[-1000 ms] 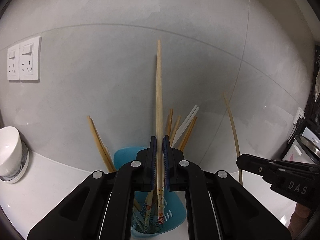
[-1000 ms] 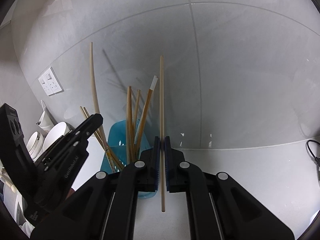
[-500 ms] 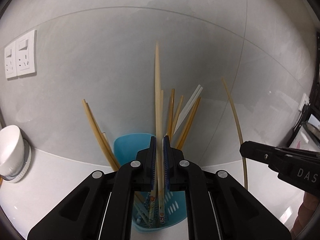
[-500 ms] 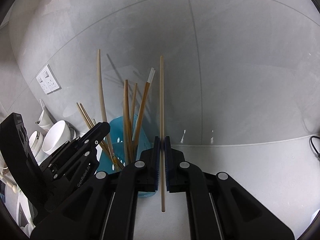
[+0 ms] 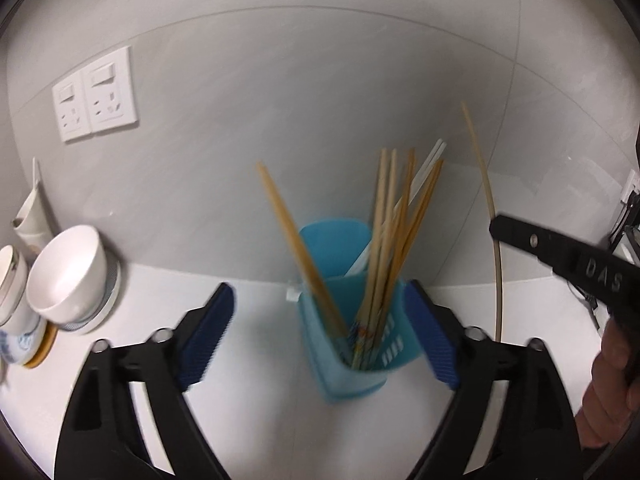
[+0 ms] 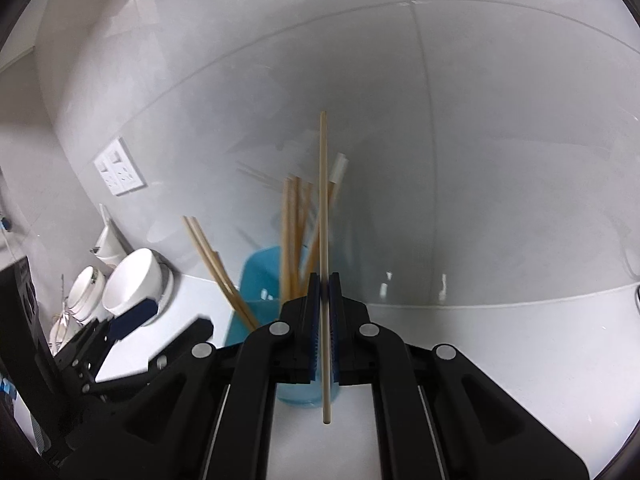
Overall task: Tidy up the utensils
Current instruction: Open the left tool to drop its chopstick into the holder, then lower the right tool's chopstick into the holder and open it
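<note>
A blue plastic holder [image 5: 352,344] stands on the white counter against the wall, with several wooden chopsticks [image 5: 388,232] in it. My left gripper [image 5: 320,292] is opening wide. The holder shows between its blue pads [image 5: 208,336], and they touch nothing. In the right wrist view the left gripper [image 6: 176,316] sits low at the left, beside the holder [image 6: 256,280]. My right gripper [image 6: 324,280] is shut on one pale chopstick [image 6: 323,200], held upright just in front of the holder. From the left wrist view that gripper [image 5: 500,226] and its chopstick [image 5: 486,184] are to the holder's right.
White bowls [image 5: 68,276] are stacked on the counter at the left, below a double wall socket [image 5: 94,100]. A hand [image 5: 612,392] holds the right gripper at the right edge. Grey tiled wall rises close behind the holder.
My left gripper has opened and let go of the long chopstick, which now stands in the holder with the others. The right gripper still grips its chopstick.
</note>
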